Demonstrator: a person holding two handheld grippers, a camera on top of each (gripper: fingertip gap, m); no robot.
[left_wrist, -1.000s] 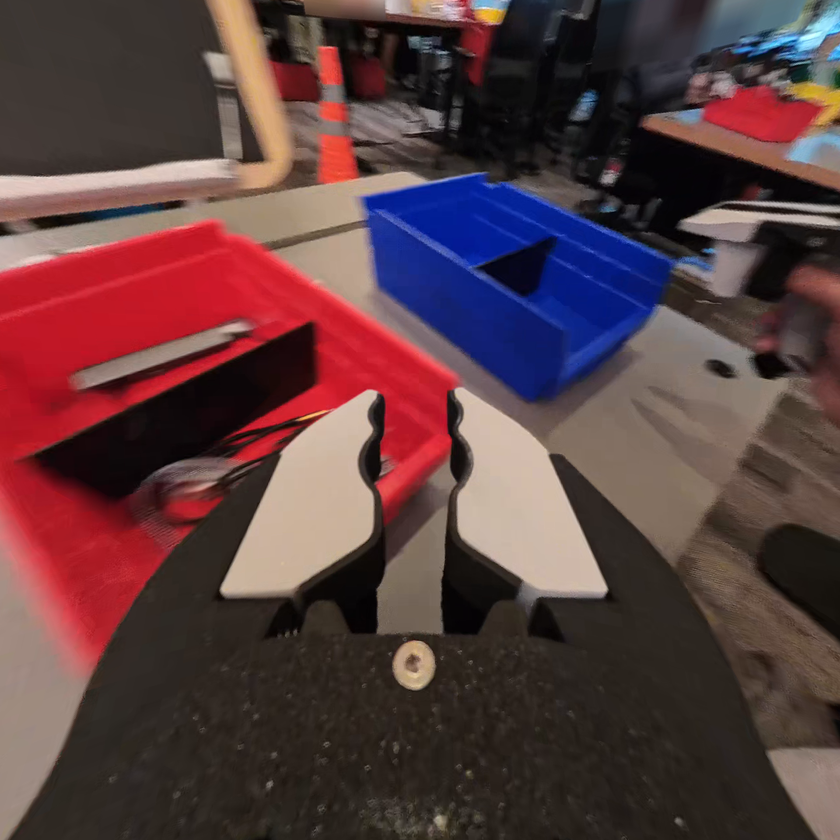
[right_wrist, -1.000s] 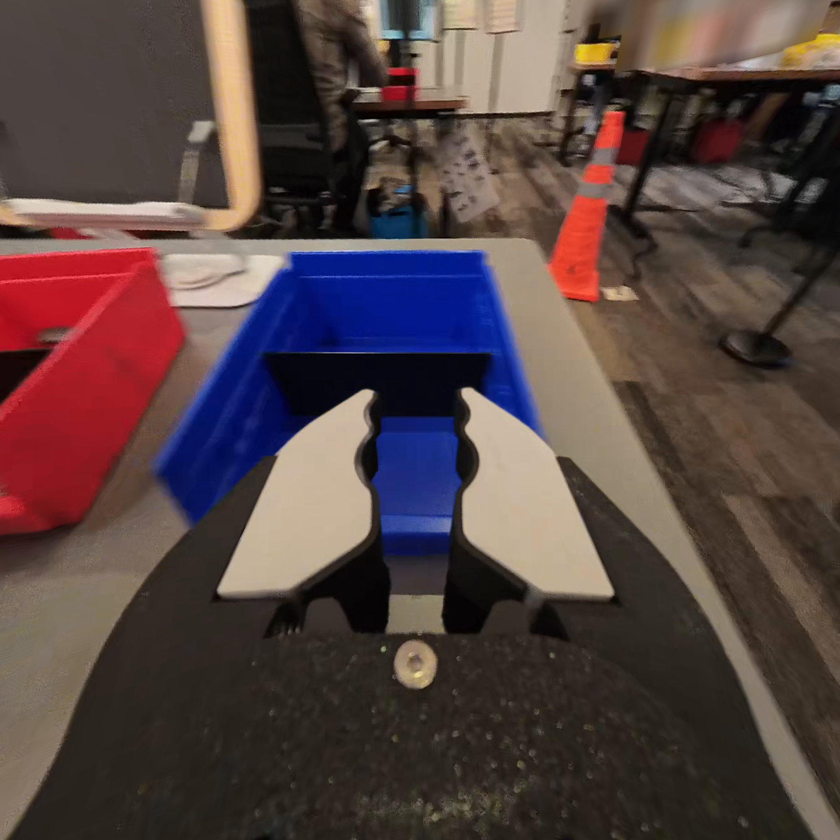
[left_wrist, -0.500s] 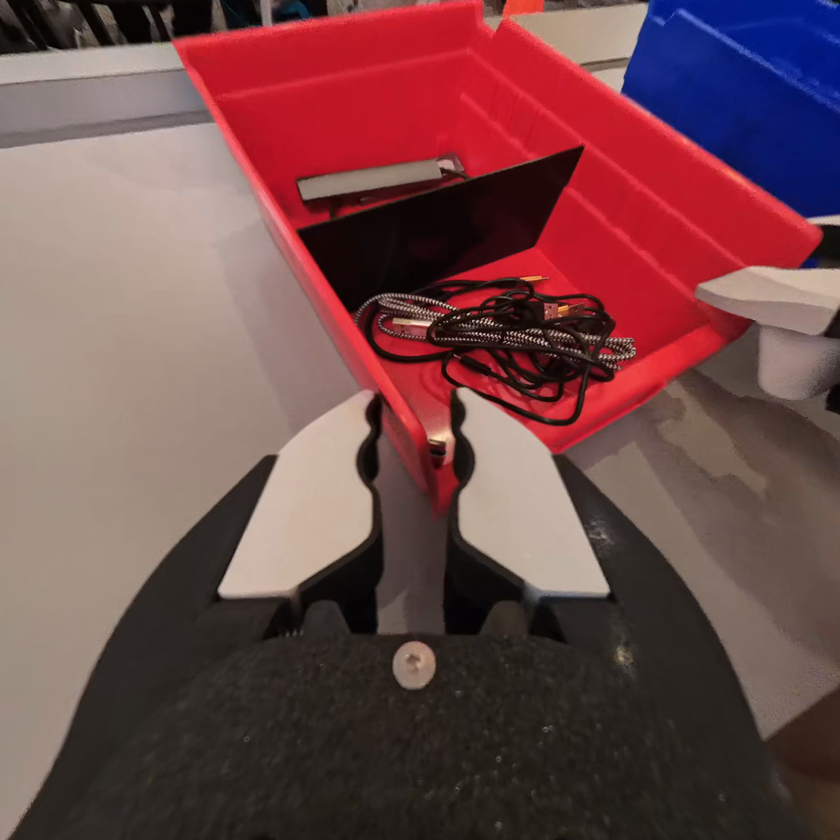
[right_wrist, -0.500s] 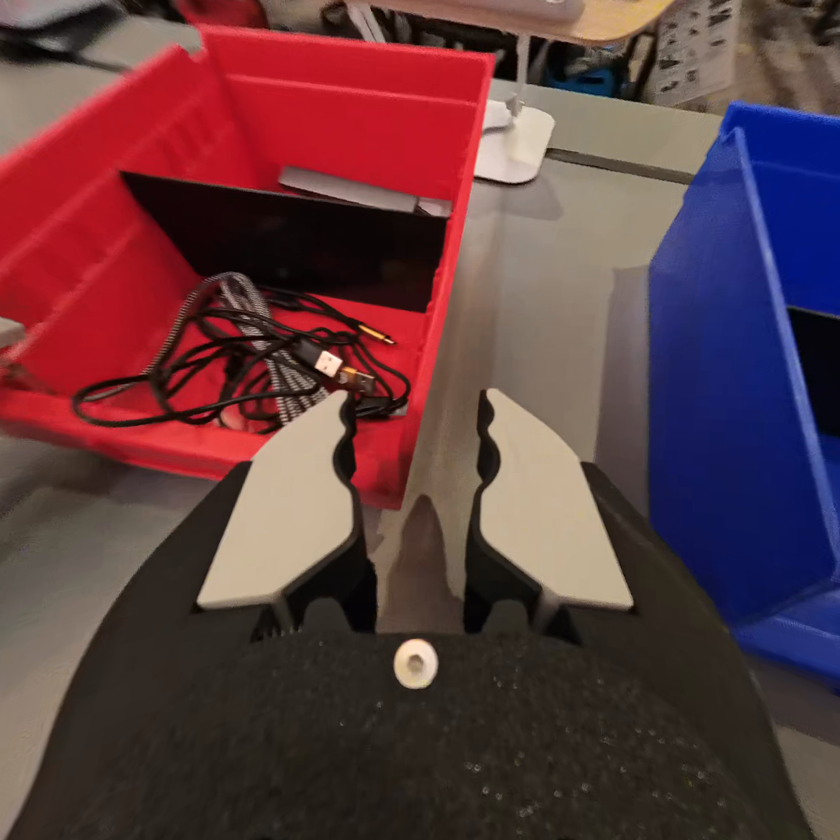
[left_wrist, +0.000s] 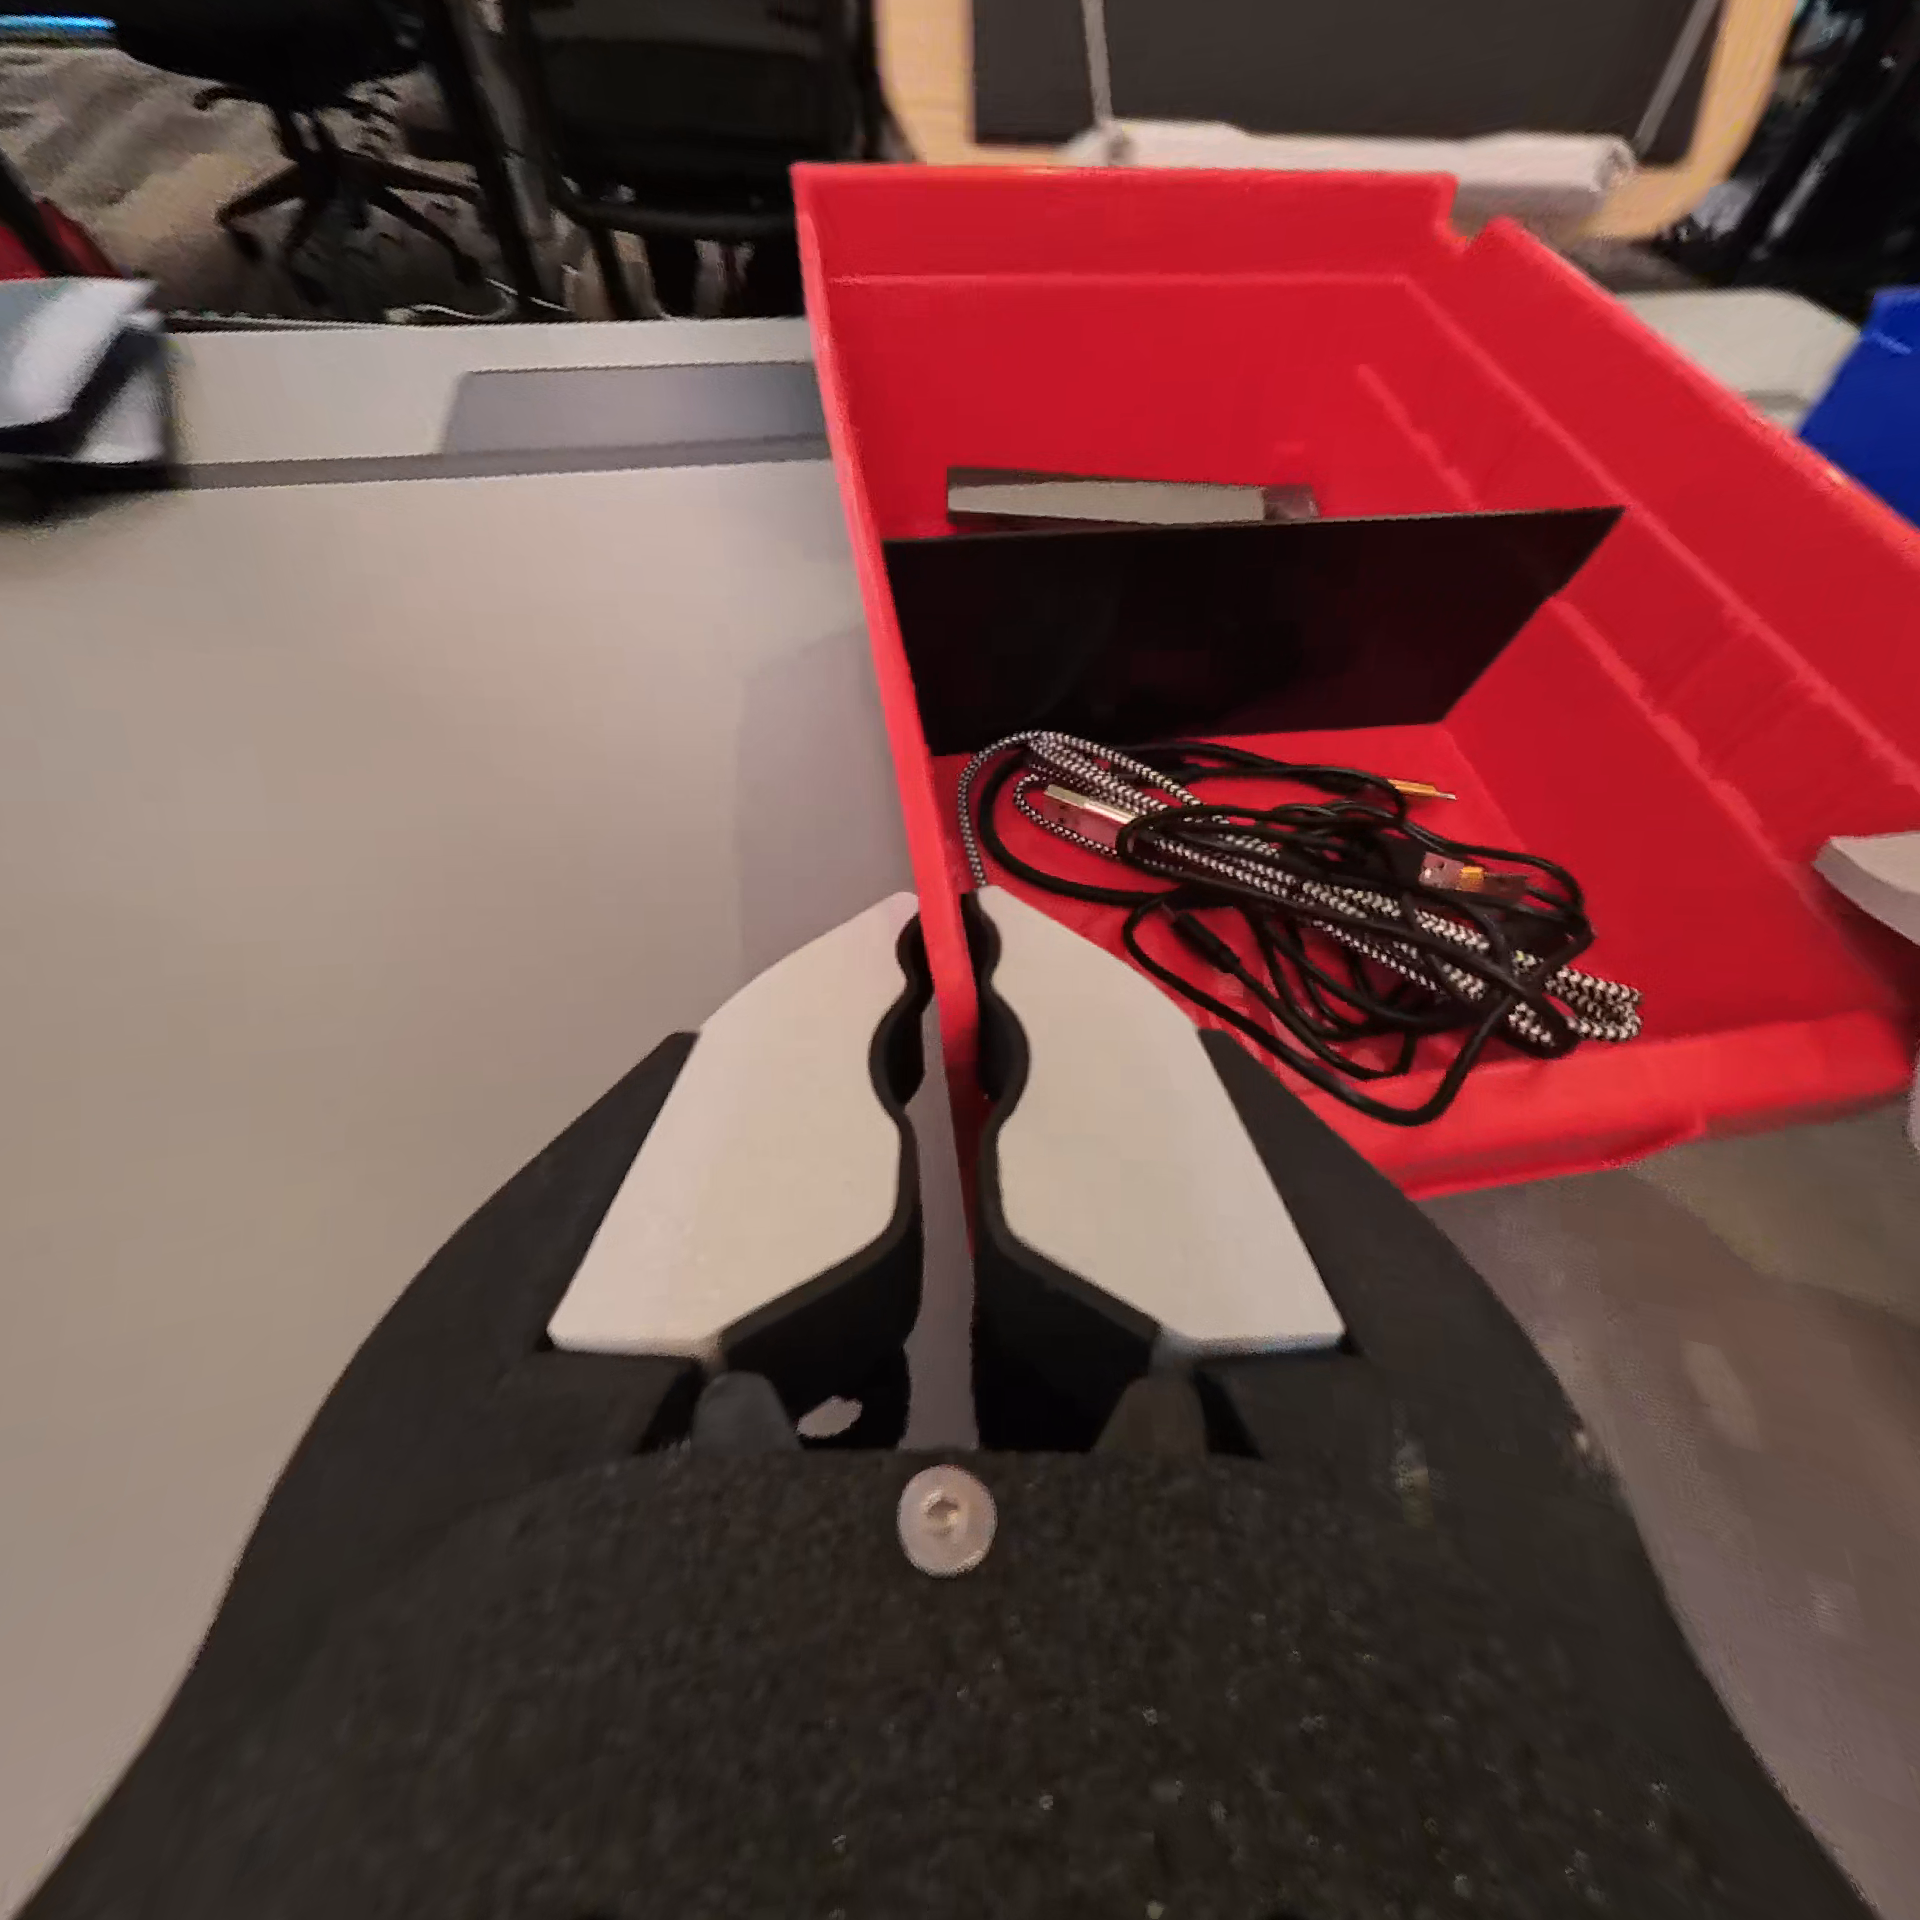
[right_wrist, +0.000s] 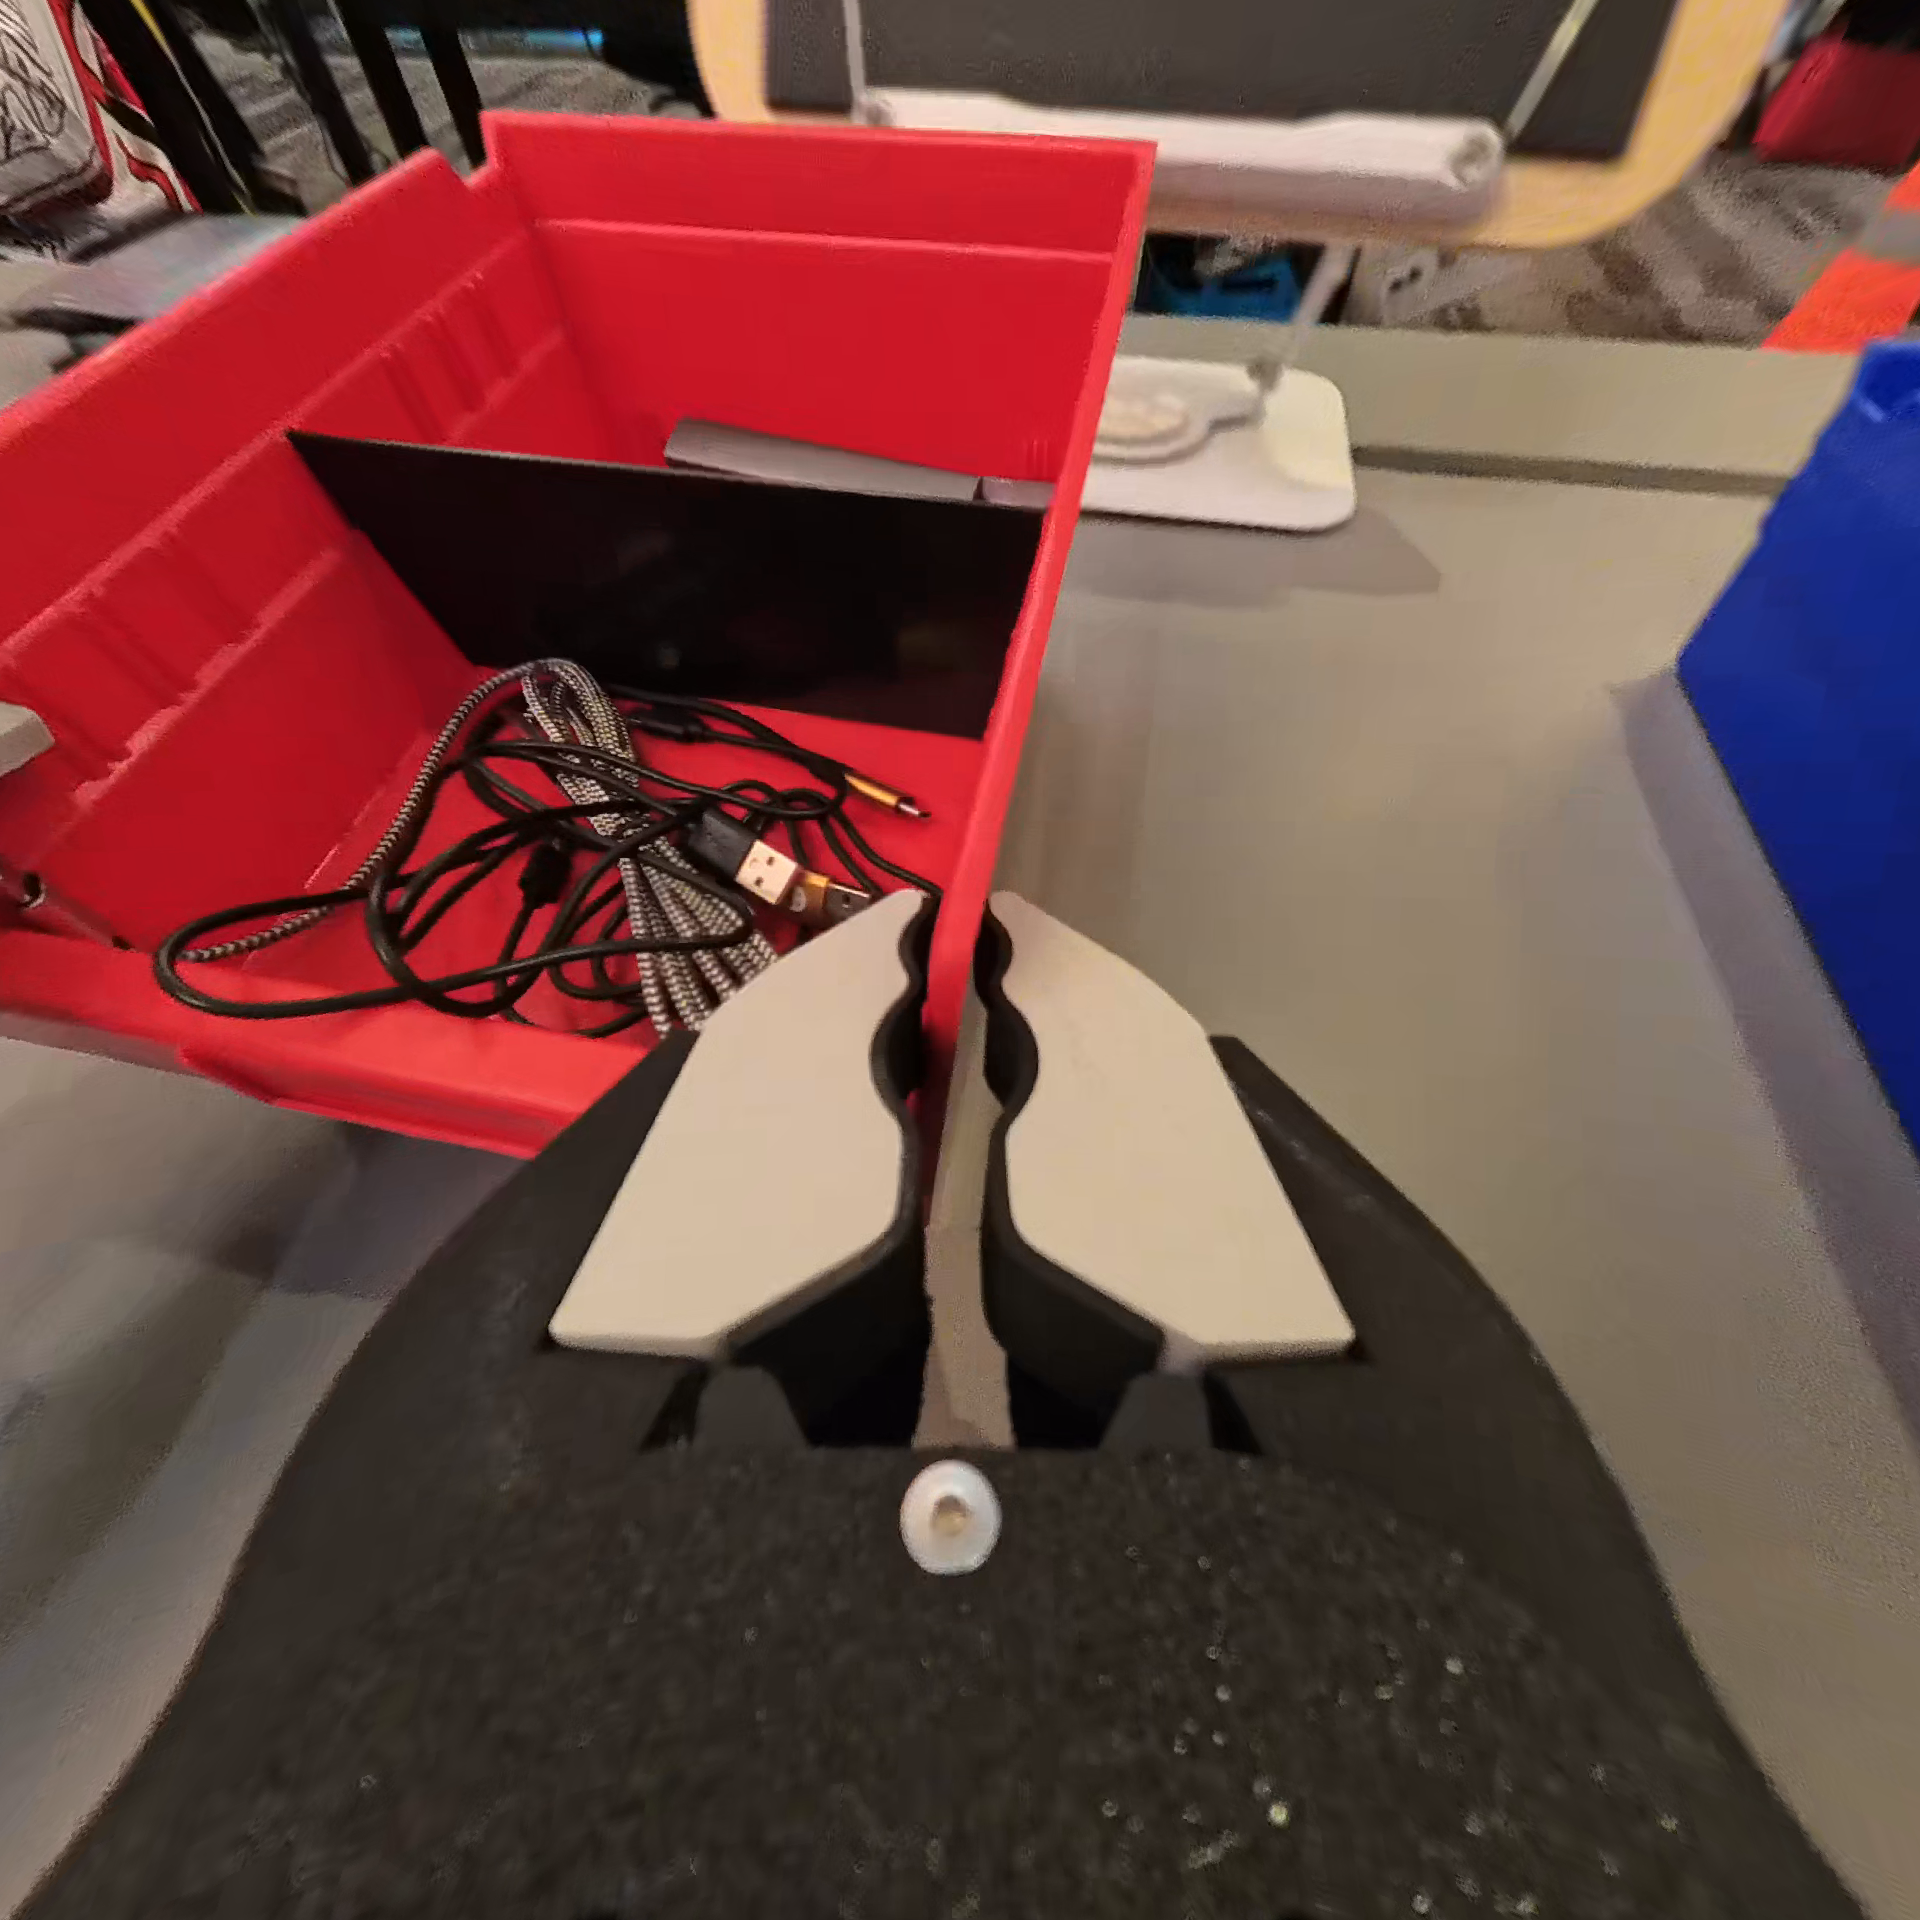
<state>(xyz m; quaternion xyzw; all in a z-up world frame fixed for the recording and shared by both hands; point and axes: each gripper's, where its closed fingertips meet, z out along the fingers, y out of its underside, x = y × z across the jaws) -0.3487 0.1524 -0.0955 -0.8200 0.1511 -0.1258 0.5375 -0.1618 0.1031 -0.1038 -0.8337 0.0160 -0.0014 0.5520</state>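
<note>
A broad grey tabletop (left_wrist: 364, 779) carries a big red plastic bin (left_wrist: 1195, 343), open at the top, and everything else sits around that bin. To its right stands a blue plastic bin (right_wrist: 1829, 665), apart from it. Behind the red bin rests a white flat-based stand (right_wrist: 1247, 457). Inside the red bin an upright black divider panel (left_wrist: 1195, 634) splits it; behind the panel lies a flat dark grey bar (left_wrist: 1122, 497), and in front a tangle of black and braided cables (left_wrist: 1351, 914) with metal plugs. The left gripper (left_wrist: 948, 940) is clenched on the red bin's left wall near the front corner, and the right gripper (right_wrist: 956, 925) is clenched on its right wall.
</note>
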